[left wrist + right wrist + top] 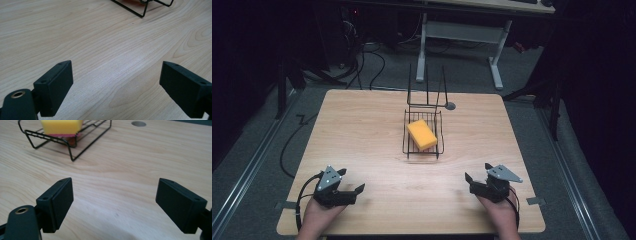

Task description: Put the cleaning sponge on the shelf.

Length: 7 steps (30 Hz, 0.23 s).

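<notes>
A yellow sponge (421, 134) lies flat inside the black wire rack (408, 142) at the middle of the wooden table (362, 130), probably parked there as the thing to be handled. The left gripper (349, 190) and right gripper (477, 182) rest near the table's front edge, well short of the rack on either side, jaws spread and holding nothing. Beyond the table lie dark grey floor, cables and a white-legged desk (459, 35).

On one wooden table (362, 130) there are two grippers, the left gripper (350, 180) near left and the right gripper (476, 172) near right, one black wire rack (439, 131) mid-table, one yellow sponge (421, 134) in it, and one grey round hole (450, 106) farther back.
</notes>
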{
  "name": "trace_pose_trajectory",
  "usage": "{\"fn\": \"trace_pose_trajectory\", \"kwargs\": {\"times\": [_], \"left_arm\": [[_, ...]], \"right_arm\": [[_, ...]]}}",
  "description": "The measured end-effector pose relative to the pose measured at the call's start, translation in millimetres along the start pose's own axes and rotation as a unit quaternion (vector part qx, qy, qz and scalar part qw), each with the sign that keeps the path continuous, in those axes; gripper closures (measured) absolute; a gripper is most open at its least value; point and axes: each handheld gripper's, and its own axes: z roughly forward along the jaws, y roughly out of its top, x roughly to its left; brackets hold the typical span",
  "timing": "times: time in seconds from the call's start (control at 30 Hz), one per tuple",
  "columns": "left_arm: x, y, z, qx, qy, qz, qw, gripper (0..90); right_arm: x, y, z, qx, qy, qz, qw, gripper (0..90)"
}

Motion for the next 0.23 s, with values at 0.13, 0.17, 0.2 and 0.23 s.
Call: {"fn": "trace_pose_trajectory", "kwargs": {"times": [0.13, 0.17, 0.2, 0.23], "left_arm": [[-0.5, 0.8, 2.3, 0.001, -0.001, 0.001, 1.0000, 12.3], [-0.5, 0.8, 2.3, 0.001, -0.001, 0.001, 1.0000, 12.4], [-1.1, 1.1, 3.2, 0.000, 0.000, 0.000, 1.0000, 12.4], [-1.7, 1.7, 4.0, 0.002, -0.002, 0.003, 1.0000, 12.4]], "right_arm": [[-9.4, -8.6, -7.3, 0.006, -0.008, 0.012, 0.9999, 14.6], [-10.8, -8.7, -8.3, 0.005, -0.009, 0.014, 0.9998, 14.7], [-10.8, -8.7, -8.3, 0.005, -0.009, 0.014, 0.9998, 14.7], [-11.7, -8.3, -8.4, 0.000, -0.011, 0.014, 0.9998, 14.7]]}}
